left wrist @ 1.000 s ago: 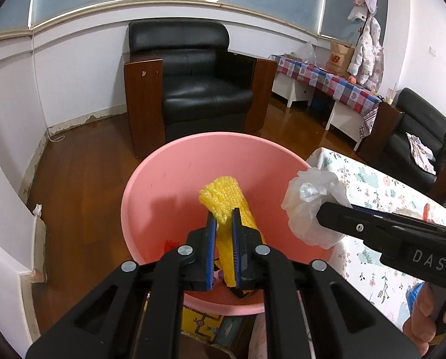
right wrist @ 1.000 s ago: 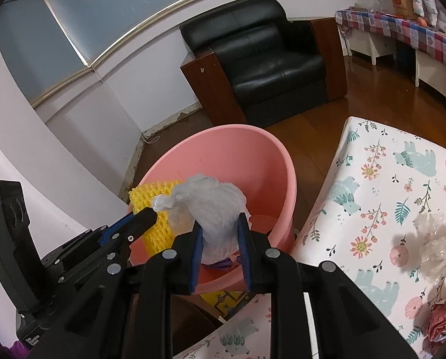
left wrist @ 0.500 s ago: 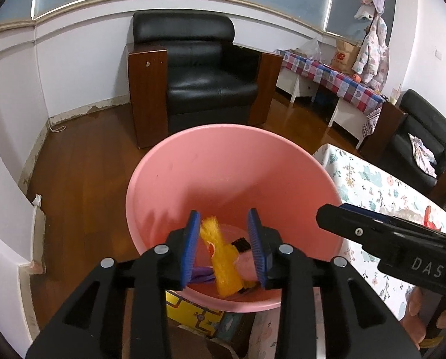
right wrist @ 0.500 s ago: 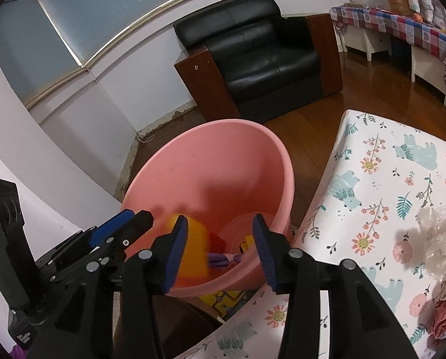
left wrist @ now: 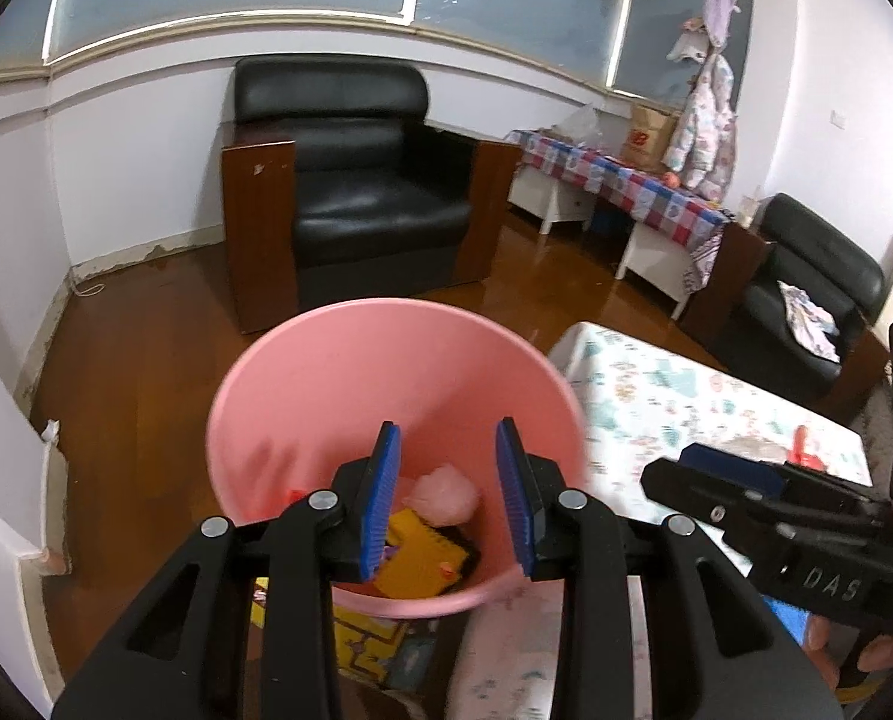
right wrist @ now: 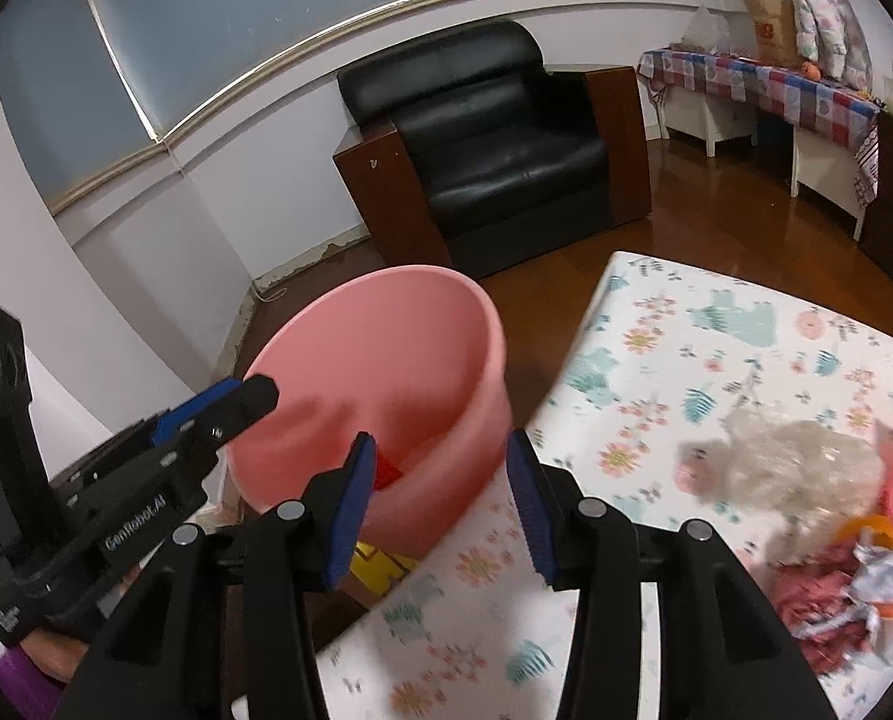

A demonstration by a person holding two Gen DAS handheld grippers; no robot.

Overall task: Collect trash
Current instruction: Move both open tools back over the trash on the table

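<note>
My left gripper (left wrist: 446,492) stood open, empty, over the pink bucket (left wrist: 302,420); yellow foam net (left wrist: 422,558) and plastic wad (left wrist: 446,495) lay inside. Right gripper (right wrist: 440,498) open too, empty; remaining trash pile (right wrist: 818,498) at its 3 o'clock on the table (right wrist: 656,360).

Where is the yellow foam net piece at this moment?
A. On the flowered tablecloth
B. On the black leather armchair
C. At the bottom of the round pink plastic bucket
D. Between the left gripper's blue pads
C: the yellow foam net piece lies inside the round pink plastic bucket, below the open left gripper.
</note>
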